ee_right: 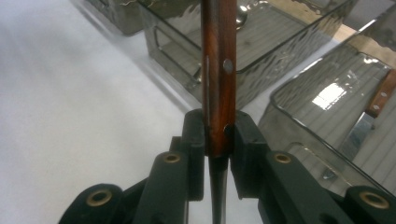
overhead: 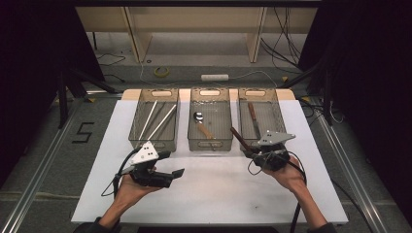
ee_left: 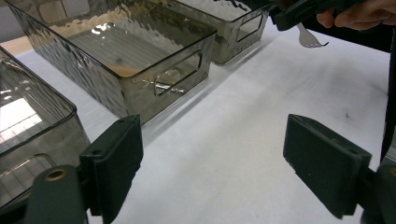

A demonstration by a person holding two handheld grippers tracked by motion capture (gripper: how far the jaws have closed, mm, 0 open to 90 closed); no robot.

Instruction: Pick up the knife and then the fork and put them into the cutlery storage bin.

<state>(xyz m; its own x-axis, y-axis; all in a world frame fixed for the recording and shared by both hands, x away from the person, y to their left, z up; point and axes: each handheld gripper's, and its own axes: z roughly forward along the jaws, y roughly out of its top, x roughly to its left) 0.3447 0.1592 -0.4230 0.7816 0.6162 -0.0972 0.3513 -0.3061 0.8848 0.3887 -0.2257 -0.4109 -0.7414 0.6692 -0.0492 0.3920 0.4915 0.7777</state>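
On the white table sheet, the left gripper hovers with jaws spread and empty. The right gripper pinches a wooden-handled fork low on its handle, just before the right bin; the long handle could catch the rim and twist loose.

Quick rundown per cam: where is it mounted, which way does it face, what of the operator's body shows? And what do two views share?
High view: above the person's side, looking forward and down on the white table and three bins; both forearms, left gripper, right gripper.
Left gripper view: rides the left gripper, looking along its open jaws toward the middle bin; the right hand above a fork.
Right gripper view: looks along jaws shut on the fork's wooden handle.
Shared: fork, middle bin.
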